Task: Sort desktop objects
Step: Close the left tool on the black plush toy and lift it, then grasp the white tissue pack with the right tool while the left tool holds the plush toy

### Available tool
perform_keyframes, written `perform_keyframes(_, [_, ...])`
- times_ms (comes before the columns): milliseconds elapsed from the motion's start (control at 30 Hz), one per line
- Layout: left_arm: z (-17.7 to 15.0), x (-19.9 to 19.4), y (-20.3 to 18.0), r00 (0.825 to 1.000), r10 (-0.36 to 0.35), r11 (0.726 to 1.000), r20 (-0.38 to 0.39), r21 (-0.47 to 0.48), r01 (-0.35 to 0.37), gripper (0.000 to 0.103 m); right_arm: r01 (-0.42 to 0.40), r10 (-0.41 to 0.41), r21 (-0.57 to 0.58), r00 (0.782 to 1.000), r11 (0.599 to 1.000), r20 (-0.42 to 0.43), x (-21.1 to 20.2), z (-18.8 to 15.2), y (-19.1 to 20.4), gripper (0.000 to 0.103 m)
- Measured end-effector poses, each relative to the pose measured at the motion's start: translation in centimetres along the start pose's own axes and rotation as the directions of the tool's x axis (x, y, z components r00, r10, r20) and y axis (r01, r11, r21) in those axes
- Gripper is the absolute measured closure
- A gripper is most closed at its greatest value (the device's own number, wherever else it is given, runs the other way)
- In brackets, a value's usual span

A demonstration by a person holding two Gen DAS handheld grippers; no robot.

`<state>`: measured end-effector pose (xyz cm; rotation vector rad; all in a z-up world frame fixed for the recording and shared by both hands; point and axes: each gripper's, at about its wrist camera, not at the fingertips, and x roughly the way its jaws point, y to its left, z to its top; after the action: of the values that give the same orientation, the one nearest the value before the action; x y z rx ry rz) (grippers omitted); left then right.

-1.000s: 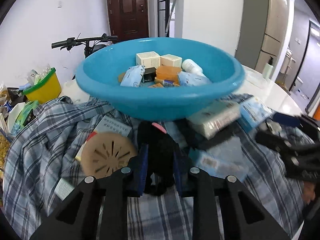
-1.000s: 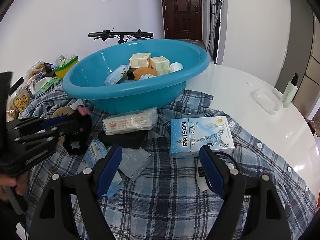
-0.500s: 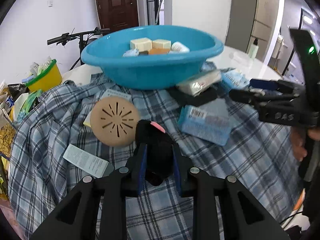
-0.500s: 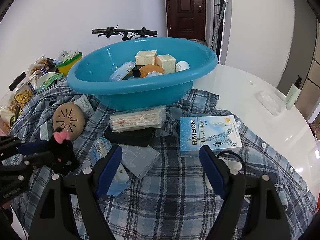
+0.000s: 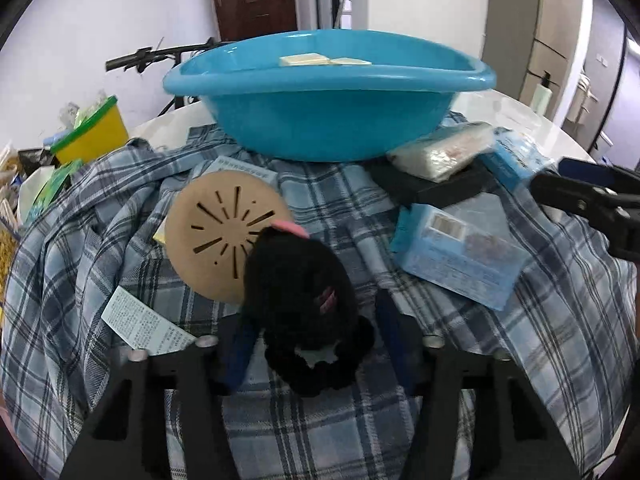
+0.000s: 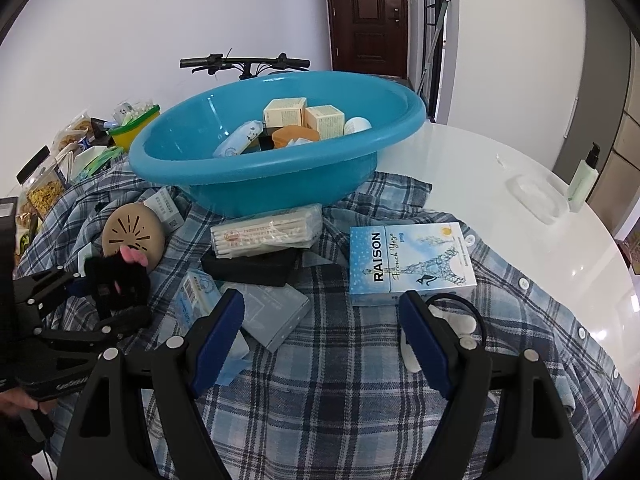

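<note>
- Two grippers are in play; I report them left to right. The step in hand, as I judge it, is the release of one item on the left side of the desk.
- Left gripper (image 5: 312,344): I read its jaws as opening. The black plush toy (image 5: 300,292) with pink trim sits between them, but the pads look to be parting from its sides, so I treat the grip as let go.
- The black plush toy lies on the plaid shirt (image 5: 320,432), touching the lower right edge of the round tan disc (image 5: 224,236), which sits at 10 o'clock from the toy.
- The blue basin (image 6: 276,184) stands at 12 o'clock from the left gripper, well apart from the toy. It already holds boxes and packets, so I judge sorting partly done.
- Between the two tools lie a pale blue packet (image 5: 456,264), a black case (image 6: 250,268) and the cotton swab pack (image 6: 266,232) resting on it.
- Right gripper (image 6: 322,332): jaws stand wide and hold nothing. It hovers over the shirt, with the RAISON box (image 6: 412,264) at 1 o'clock, just beyond its right finger.
- Next move, in my judgement: lift the left gripper clear without dragging the toy, then choose the next item. The RAISON box is the nearest candidate for the right gripper; a flat, wide box calls for a grip across its narrow side.
</note>
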<state>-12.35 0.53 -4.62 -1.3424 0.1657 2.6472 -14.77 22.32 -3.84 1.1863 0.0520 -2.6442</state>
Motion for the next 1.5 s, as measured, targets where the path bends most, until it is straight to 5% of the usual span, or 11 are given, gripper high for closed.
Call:
perform_keyframes(167, [0.4,-0.7,0.9,0.998,-0.045,0.997,0.040,-0.058,0.047,0.060,0.003,-0.003,-0.017,1.000,1.000,-0.006,0.1,-0.1,0.5,0.024])
perform_keyframes(300, [0.5,-1.0,1.0,0.997,-0.056,0.996,0.062,-0.066,0.060,0.072,0.005,-0.005,-0.024,1.000,1.000,-0.005,-0.1,0.0,0.9,0.024])
perform_keyframes(667, [1.1,-4.8,0.5,0.982,-0.014,0.998,0.190,-0.060,0.026,0.073,0.032,-0.033,-0.095,0.999,0.995,-0.006,0.4,1.7,3.4,0.024])
perform_keyframes(933, [1.1,-4.6,2.2,0.978,0.008,0.992,0.208,-0.127,0.019,0.073,0.071,-0.074,-0.100,0.997,0.993,-0.033,3.6,3.1,5.1,0.012])
perform_keyframes(1500, [0.3,-3.6,4.3,0.979,0.010,0.986,0.202,-0.166,0.024,0.073,0.101,-0.105,-0.063,0.993,0.993,-0.061,7.1,4.1,4.9,0.014])
